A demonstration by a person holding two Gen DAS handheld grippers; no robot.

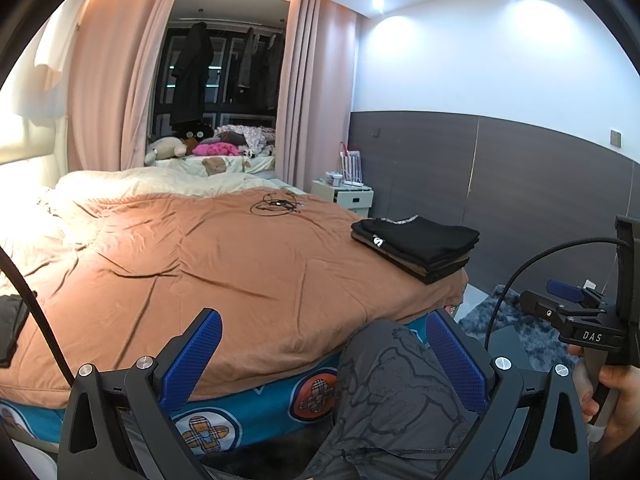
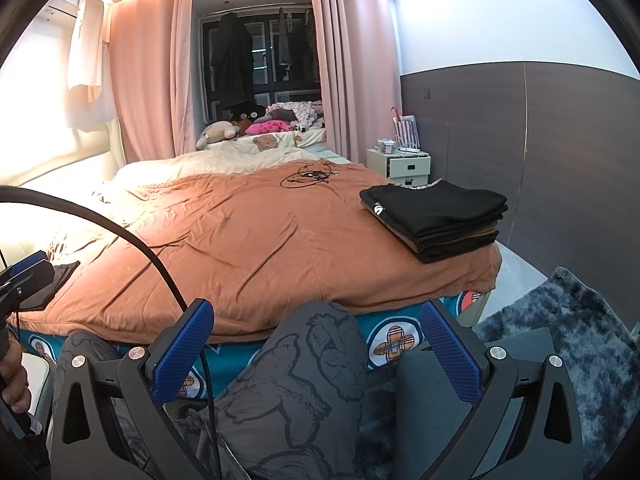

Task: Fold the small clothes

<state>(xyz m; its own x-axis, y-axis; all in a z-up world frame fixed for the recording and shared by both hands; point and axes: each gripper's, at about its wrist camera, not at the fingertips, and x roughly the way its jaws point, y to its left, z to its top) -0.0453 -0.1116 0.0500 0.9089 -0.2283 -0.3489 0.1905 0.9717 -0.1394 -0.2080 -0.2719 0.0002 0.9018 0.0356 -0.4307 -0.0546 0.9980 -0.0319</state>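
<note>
A stack of folded dark clothes (image 1: pixel 416 250) lies on the right corner of the bed's orange cover (image 1: pixel 224 264); it also shows in the right wrist view (image 2: pixel 434 218). A dark unfolded garment (image 1: pixel 10 328) lies at the bed's left edge, also in the right wrist view (image 2: pixel 50 284). My left gripper (image 1: pixel 324 348) is open and empty, held before the bed's front edge above my knee. My right gripper (image 2: pixel 316 340) is open and empty, also before the bed's front edge. The right gripper shows side-on in the left wrist view (image 1: pixel 568 304).
A tangle of black cable (image 1: pixel 276 204) lies on the far middle of the bed. A white nightstand (image 2: pixel 400 164) stands beyond the bed at the right. A grey shaggy rug (image 2: pixel 568 332) covers the floor at right. My knee in patterned trousers (image 2: pixel 304 360) is below both grippers.
</note>
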